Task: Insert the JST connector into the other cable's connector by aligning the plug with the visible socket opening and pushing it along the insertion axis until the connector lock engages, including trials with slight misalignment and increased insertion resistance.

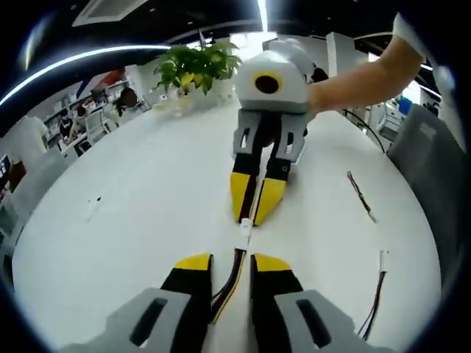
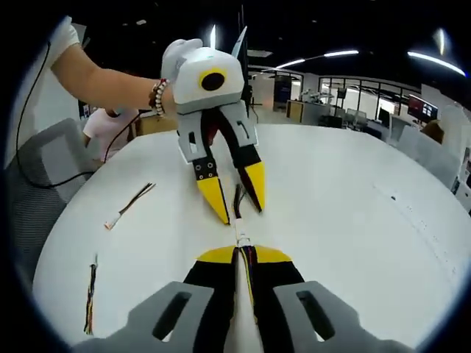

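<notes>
Yellow-tipped jaws of the left gripper (image 1: 232, 266) pinch a striped cable (image 1: 234, 273), its white plug (image 1: 246, 228) reaching the right gripper (image 1: 250, 213), which is clamped on the other cable (image 2: 246, 263) (wires run between its jaws). Spare cables (image 1: 360, 195) (image 1: 377, 294) lie well apart on the white table (image 1: 147, 198). A potted plant (image 1: 195, 66) stands behind; office desks lie beyond.

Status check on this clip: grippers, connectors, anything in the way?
Left gripper shut on its cable. Right gripper shut on other cable. White connectors meet between the tips; lock cannot be told. Spare cables lie aside, path open.
</notes>
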{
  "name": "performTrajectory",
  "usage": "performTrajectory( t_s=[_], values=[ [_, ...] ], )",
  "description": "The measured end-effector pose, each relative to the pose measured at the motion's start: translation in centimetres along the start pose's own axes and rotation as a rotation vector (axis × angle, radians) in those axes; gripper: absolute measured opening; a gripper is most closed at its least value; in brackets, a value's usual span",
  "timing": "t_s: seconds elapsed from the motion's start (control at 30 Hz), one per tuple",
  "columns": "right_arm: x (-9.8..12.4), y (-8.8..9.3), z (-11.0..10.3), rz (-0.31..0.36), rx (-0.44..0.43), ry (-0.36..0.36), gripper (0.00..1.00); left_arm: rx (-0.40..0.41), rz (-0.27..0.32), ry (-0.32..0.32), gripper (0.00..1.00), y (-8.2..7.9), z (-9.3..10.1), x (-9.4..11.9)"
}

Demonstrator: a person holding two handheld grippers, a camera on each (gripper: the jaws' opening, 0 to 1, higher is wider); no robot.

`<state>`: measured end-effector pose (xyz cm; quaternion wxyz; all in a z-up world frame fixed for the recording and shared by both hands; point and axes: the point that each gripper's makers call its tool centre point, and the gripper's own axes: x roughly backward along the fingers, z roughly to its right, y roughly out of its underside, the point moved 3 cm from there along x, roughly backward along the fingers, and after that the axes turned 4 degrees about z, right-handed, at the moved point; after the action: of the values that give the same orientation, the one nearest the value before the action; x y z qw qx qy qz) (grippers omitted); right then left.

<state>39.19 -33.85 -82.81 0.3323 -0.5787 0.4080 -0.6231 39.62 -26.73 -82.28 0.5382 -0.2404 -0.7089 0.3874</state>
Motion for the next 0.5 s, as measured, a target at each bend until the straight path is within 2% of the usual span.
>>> performTrajectory(
  t_s=[0.07, 0.1, 0.17, 0.27, 0.33, 0.37, 0.4, 0.43, 0.47, 0.5],
  values=[
    [0.4, -0.1, -0.2, -0.006, -0.007, -0.008, 0.13, 0.032, -0.004, -0.025, 0.18, 0.1, 0.0, 0.6],
    [0.8, -0.3, -0.3, -0.008, -0.007, 0.000, 0.15, 0.052, 0.027, -0.067, 0.20, -0.2, -0.3, 1.0],
    [1.6, -0.5, -0.1, 0.000, -0.005, 0.018, 0.13, 0.095, 0.066, -0.097, 0.23, -0.7, 0.0, 1.9],
    [2.9, -1.6, -1.4, 0.038, -0.007, 0.020, 0.13, 0.124, 0.098, -0.085, 0.25, -0.9, 1.4, 3.1],
    [3.6, -2.0, -2.9, 0.043, 0.001, 0.012, 0.13, 0.234, 0.186, -0.092, 0.36, -1.6, 2.5, 4.0],
    [3.8, -2.1, -3.3, 0.044, 0.003, 0.011, 0.14, 0.295, 0.222, -0.100, 0.45, -1.9, 3.1, 4.5],
    [4.0, -2.1, -4.0, 0.046, 0.003, 0.007, 0.14, 0.310, 0.237, -0.106, 0.52, -2.0, 3.2, 4.6],
    [4.4, -2.1, -4.9, 0.045, 0.005, -0.001, 0.14, 0.365, 0.282, -0.127, 0.59, -2.2, 3.5, 5.3],
    [4.6, -2.2, -5.8, 0.049, -0.001, -0.004, 0.15, 0.399, 0.306, -0.122, 0.68, -2.4, 3.9, 5.7],
    [4.8, -2.3, -6.5, 0.050, -0.001, -0.009, 0.16, 0.430, 0.339, -0.135, 0.72, -2.5, 4.1, 6.1]
  ],
)
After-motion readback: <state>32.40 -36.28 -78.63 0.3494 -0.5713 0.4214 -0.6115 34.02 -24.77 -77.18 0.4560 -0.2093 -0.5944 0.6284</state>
